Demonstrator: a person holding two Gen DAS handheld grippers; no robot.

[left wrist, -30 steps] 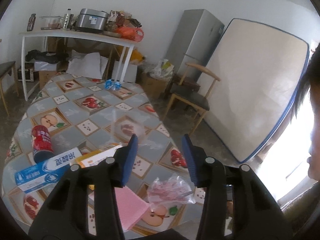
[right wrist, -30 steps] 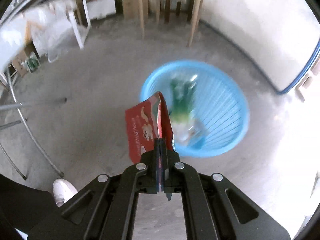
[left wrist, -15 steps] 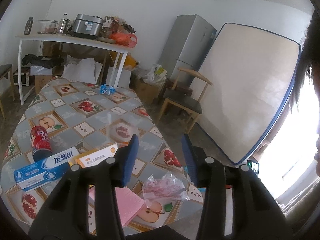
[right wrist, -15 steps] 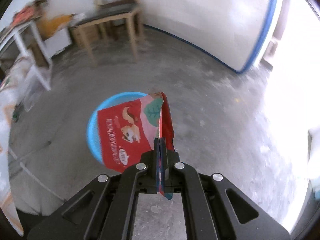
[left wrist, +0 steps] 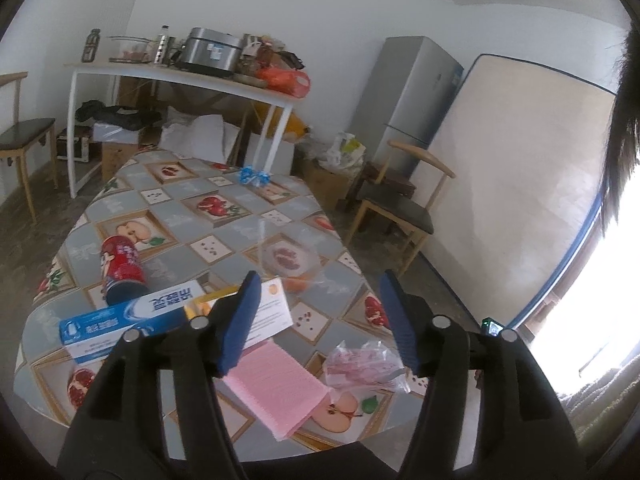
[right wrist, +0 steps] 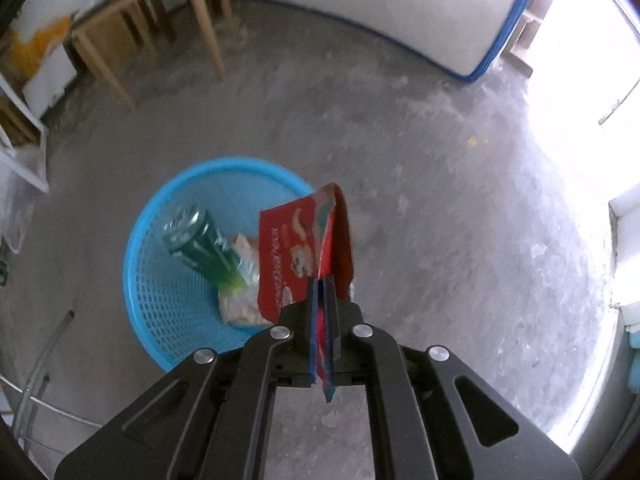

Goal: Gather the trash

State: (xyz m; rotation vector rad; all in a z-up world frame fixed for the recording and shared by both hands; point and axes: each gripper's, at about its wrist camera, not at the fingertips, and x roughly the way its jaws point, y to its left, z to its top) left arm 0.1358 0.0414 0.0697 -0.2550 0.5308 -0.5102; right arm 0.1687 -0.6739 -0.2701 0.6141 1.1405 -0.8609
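Above the blue basket (right wrist: 168,280), red snack wrapper (right wrist: 296,256) between the right gripper (right wrist: 320,292) fingers, opening, left gripper (left wrist: 320,312) fingers spreading, empty

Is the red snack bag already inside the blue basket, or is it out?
Out. The red snack bag hangs between the right gripper pads, whose jaws are just opening, above the blue basket.
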